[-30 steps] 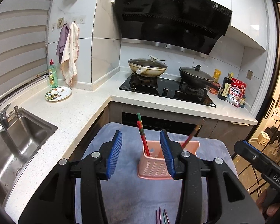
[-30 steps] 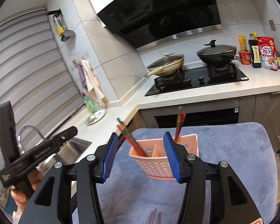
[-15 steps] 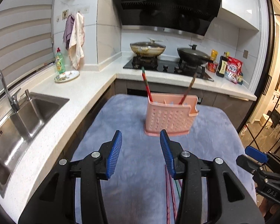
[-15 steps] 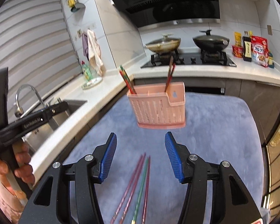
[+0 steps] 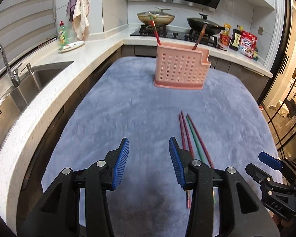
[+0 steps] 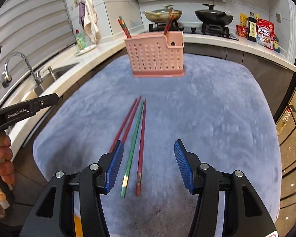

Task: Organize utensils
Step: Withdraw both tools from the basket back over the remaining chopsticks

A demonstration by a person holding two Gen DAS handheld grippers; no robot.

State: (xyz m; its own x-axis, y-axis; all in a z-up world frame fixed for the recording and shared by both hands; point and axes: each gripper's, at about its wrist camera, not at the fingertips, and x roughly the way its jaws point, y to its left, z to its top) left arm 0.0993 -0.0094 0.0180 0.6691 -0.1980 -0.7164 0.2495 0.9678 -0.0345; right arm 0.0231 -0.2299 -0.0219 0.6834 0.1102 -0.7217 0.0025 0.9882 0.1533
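A pink perforated utensil basket [image 5: 180, 67] [image 6: 156, 56] stands at the far end of a blue-grey mat [image 5: 132, 106] [image 6: 207, 108], with chopsticks sticking up from its left and right compartments. Several loose chopsticks [image 6: 135, 136] [image 5: 189, 134], dark red ones and a green one, lie side by side on the mat. My right gripper [image 6: 147, 161] hovers open just above their near ends, the green and one red stick showing between its blue pads. To their left my left gripper [image 5: 149, 159] hangs open over bare mat.
A white counter with a steel sink [image 5: 19, 86] and tap runs along the left. Behind the basket is a stove with a wok [image 5: 155, 17] and a black pan [image 5: 204, 24]. Bottles and snack packets [image 5: 244, 43] stand at the back right. A hand [image 6: 4, 158] grips the left tool.
Both grippers have dropped and pulled back from the basket toward the near part of the mat. The loose chopsticks have come fully into both views. Neither gripper has taken hold of anything.
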